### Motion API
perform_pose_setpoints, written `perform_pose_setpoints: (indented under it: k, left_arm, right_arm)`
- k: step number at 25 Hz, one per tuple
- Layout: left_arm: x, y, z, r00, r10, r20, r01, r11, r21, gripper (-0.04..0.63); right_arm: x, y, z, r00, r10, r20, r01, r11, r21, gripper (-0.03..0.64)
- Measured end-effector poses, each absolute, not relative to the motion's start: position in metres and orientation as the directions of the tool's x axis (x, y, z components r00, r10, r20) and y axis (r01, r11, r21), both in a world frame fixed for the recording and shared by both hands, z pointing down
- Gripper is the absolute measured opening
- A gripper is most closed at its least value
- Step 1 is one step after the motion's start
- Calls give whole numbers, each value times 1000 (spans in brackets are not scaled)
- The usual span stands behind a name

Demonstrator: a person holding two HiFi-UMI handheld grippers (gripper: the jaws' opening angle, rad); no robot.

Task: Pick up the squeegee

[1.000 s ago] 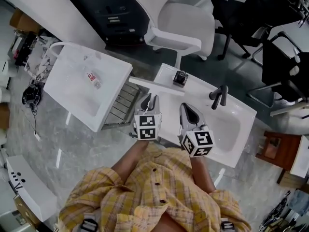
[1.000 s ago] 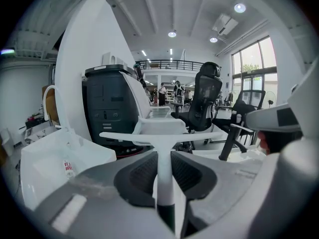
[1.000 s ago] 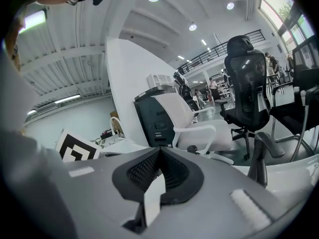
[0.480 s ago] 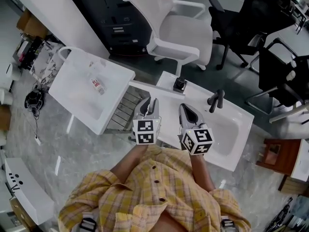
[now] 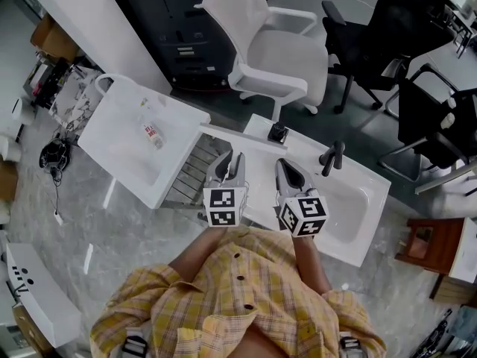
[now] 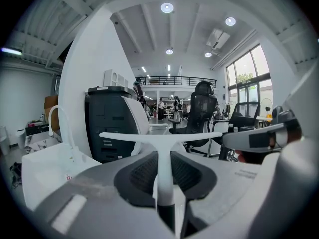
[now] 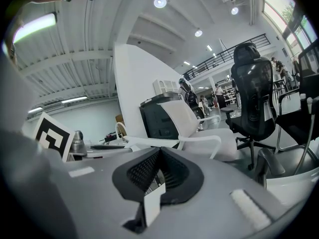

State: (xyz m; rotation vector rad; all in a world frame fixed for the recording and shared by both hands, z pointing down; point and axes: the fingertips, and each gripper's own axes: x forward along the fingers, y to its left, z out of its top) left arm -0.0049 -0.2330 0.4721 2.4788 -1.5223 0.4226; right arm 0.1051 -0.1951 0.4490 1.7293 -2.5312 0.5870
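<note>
The squeegee is white and T-shaped, with its blade lying crosswise beyond the jaw tips. My left gripper is shut on its handle and holds it above the near-left part of the white basin counter. In the left gripper view the blade spans the frame, and the handle runs back between the left gripper's dark pads. My right gripper hovers beside it on the right, jaws together with nothing in them. Through the right gripper's small gap only a pale surface shows.
A black faucet and a small black object stand on the counter's far edge. Another white basin sits to the left. A white swivel chair, black chairs and a dark cabinet lie beyond.
My left gripper has risen with the squeegee still gripped. The right gripper lifted slightly alongside it.
</note>
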Motion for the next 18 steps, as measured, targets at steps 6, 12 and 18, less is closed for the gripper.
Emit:
perform_pose_setpoints:
  k: [6,12,18]
  left_arm:
    - [-5,-231,464,431,-840,329,-893,-449,24,91]
    - [-7,-230,462,435,-840,324,-893,-448,37,91]
    - [-7,-229,461,439,-840,319,-892,-451,41,91]
  right_arm:
    - [105,-195,445,-384,-898,215,-903,316,-290,0]
    - [104,-195,442,-382,-900,212,-905,318,-282,0]
    - [103,-194,440,-383,-898,215,-906,320,-276,0]
